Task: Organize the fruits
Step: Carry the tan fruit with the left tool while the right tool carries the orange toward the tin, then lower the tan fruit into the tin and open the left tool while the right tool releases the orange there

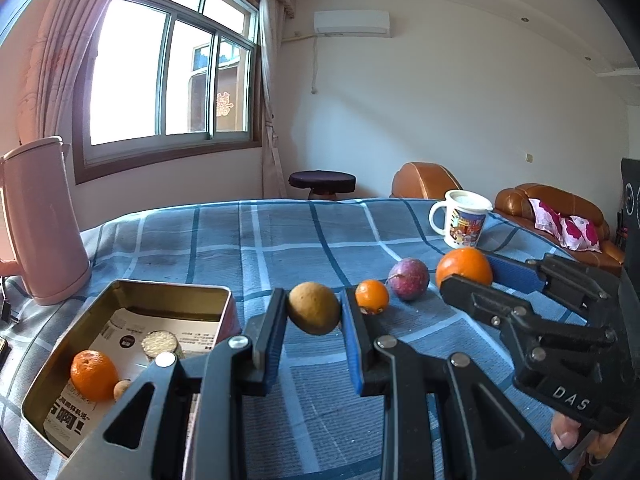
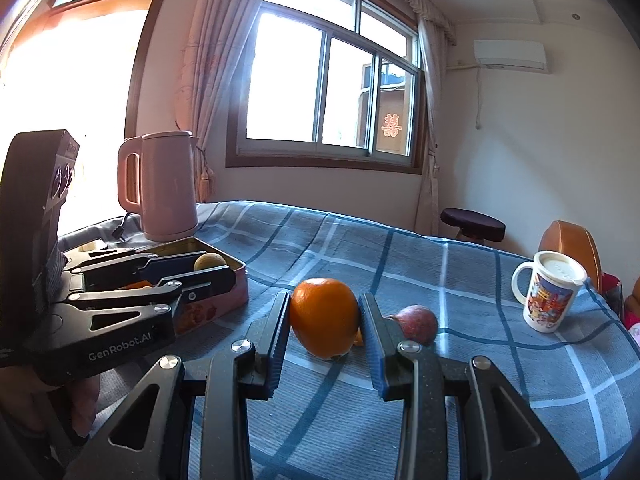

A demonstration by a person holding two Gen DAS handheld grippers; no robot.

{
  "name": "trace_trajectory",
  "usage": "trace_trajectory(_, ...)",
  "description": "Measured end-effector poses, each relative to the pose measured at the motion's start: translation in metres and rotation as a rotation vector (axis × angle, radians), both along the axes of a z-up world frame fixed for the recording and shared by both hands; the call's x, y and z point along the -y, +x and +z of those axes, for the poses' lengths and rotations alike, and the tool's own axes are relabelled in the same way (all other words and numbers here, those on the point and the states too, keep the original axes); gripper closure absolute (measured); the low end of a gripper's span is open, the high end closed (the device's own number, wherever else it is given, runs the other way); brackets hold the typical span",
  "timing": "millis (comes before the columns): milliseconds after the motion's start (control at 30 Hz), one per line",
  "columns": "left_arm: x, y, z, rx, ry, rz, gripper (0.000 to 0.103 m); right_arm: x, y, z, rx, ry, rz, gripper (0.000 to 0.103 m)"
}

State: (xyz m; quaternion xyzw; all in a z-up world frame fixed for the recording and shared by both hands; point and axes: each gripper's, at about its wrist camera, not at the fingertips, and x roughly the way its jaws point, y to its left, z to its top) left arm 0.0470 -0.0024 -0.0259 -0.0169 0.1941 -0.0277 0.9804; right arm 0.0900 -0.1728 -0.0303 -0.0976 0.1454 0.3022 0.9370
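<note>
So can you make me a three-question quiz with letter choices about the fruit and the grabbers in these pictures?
1. Where is the pink kettle?
A. on the stool
B. behind the tin box
C. beside the mug

2. How many fruits lie loose on the blue cloth, not held?
A. two
B. four
C. none

3. What is the right gripper doing?
A. hanging open
B. gripping the mug
C. gripping a big orange

Answers: 1 B, the kettle stands just past the tin. 2 A, only a small orange and a purple fruit lie free. 3 C, both pads press the orange, while the left gripper grips a brown fruit.
</note>
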Motion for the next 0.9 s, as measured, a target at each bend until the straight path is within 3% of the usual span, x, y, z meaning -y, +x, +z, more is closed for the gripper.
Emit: trace_trajectory(900,-0.061,-0.019,0.004,-0.005,-0.033,0.121,0.075,-0.074,-0.005,0.007,-0.016,-0.02,0.146,0.067)
